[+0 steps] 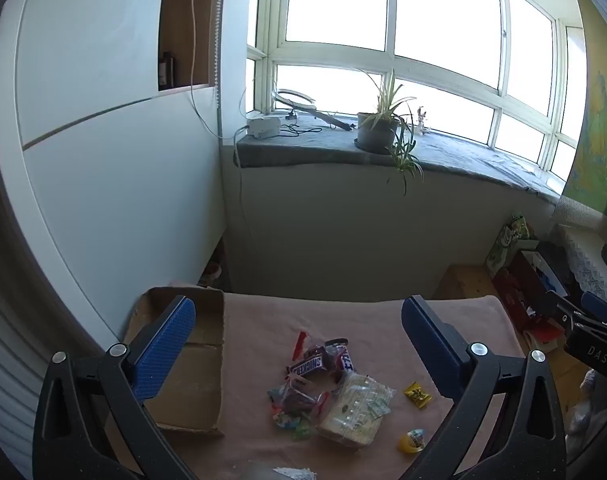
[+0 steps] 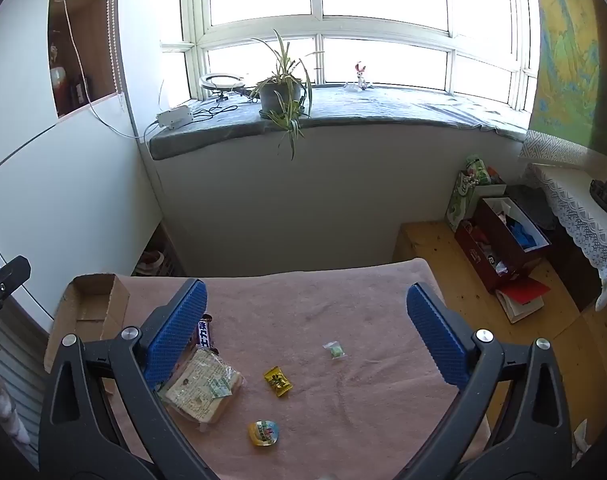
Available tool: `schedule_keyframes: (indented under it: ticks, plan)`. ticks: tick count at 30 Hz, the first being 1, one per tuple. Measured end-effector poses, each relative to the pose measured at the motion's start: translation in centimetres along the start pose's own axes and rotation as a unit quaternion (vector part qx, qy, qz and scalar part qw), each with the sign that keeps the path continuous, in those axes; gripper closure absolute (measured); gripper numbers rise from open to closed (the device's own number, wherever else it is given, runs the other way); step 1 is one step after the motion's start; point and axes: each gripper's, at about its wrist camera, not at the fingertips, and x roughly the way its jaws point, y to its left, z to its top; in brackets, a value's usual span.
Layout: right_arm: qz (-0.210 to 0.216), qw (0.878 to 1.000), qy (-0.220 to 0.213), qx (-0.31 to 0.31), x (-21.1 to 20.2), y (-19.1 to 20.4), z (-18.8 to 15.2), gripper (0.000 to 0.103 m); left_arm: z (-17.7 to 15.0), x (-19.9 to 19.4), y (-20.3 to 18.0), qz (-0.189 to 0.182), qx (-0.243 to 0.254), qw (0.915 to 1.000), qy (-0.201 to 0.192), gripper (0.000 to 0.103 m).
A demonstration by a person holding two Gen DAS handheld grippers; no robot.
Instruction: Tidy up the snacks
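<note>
Left hand-held gripper [image 1: 299, 344] spread wide and empty above the snack pile [image 1: 323, 392], Snickers bar [image 1: 310, 366] lying flat, long axis slanting up-right, right hand-held gripper [image 2: 307, 328] likewise apart, cardboard box [image 1: 191, 360] left on the bench [image 1: 343, 312]

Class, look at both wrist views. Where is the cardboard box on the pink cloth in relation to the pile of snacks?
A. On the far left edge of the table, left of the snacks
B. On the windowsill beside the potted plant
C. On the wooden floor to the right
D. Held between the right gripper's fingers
A: the cardboard box sits at the table's left edge, with the snack pile to its right on the pink cloth.
</note>
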Motion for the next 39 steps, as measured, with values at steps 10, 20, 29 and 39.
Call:
schedule_keyframes:
  ticks: [10,20,29,39]
  plan:
    - [0.005,1.000,-0.003,-0.009,-0.6,0.0,1.0,0.001,-0.1,-0.1,-0.3,0.006,-0.003,1.0000,0.007,0.000]
    - [-0.009,1.000,-0.015,-0.021,-1.1,0.7,1.1,0.001,-0.2,0.0,0.8,0.000,-0.013,0.9999,0.001,0.000]
    - [-0.008,1.000,-0.016,-0.022,-1.2,1.1,0.9,0.001,-0.2,-0.1,0.5,0.001,-0.008,1.0000,0.000,0.000]
    - [-0.008,0.999,-0.020,-0.024,-1.2,1.5,0.6,0.001,-0.4,-0.2,0.3,0.000,-0.007,1.0000,-0.002,0.000]
